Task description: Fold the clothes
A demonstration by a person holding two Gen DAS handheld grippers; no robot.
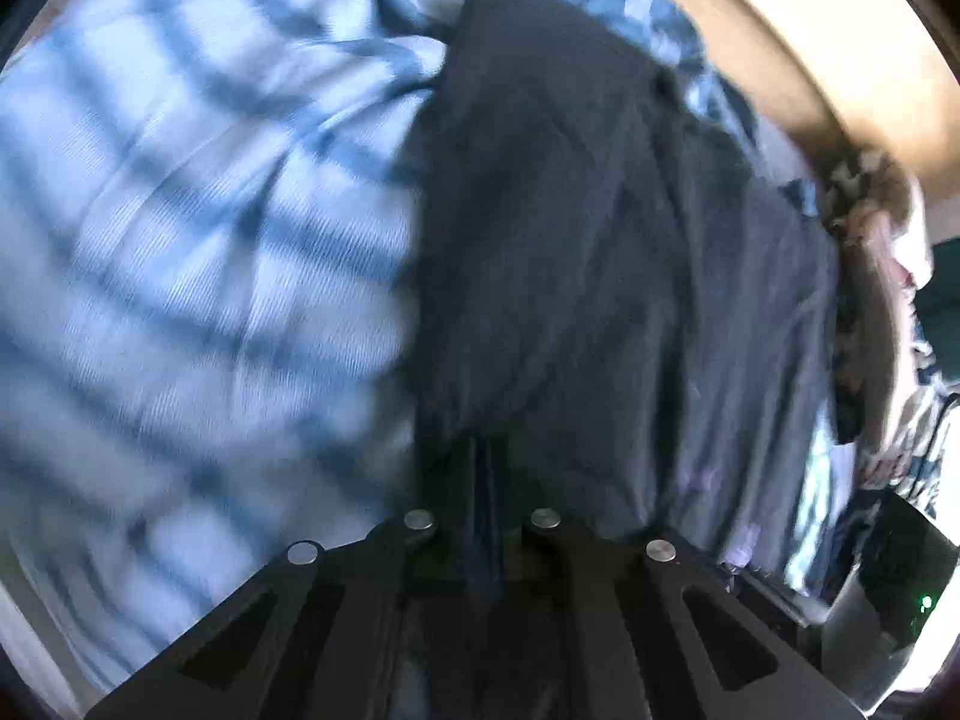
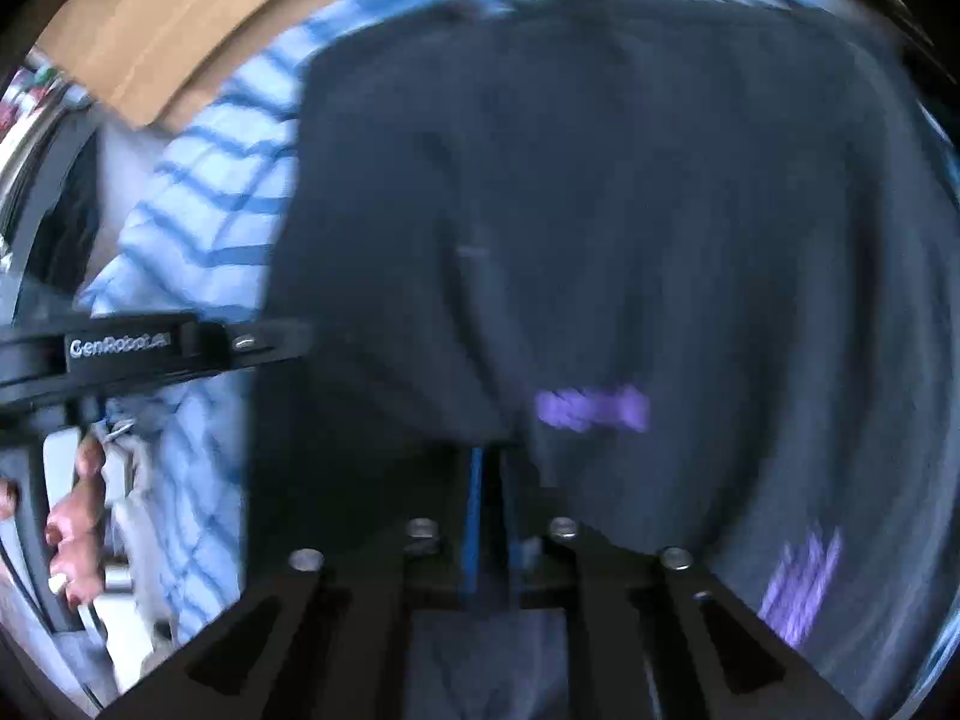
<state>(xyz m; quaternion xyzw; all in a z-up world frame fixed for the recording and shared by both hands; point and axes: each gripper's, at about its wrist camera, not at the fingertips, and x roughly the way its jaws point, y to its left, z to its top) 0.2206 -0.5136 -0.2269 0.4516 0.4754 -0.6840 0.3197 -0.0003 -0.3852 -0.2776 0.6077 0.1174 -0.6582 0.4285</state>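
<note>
A dark navy garment (image 1: pixel 600 252) with purple print (image 2: pixel 591 409) hangs bunched over a bed. My left gripper (image 1: pixel 485 480) is shut on a fold of the dark garment, which drapes away from its narrow fingers. My right gripper (image 2: pixel 489 480) is also shut on the dark garment (image 2: pixel 600 192), which fills most of the right wrist view. The left gripper's black labelled body (image 2: pixel 150 345) enters that view from the left, and its tip disappears behind the garment's edge. Both views are blurred.
A light blue bedsheet with darker blue stripes (image 1: pixel 192 252) lies under the garment (image 2: pixel 204 204). A tan wooden surface (image 2: pixel 150 30) curves along the far side (image 1: pixel 840 60). A person's hand (image 2: pixel 75 516) shows at the left edge of the right wrist view.
</note>
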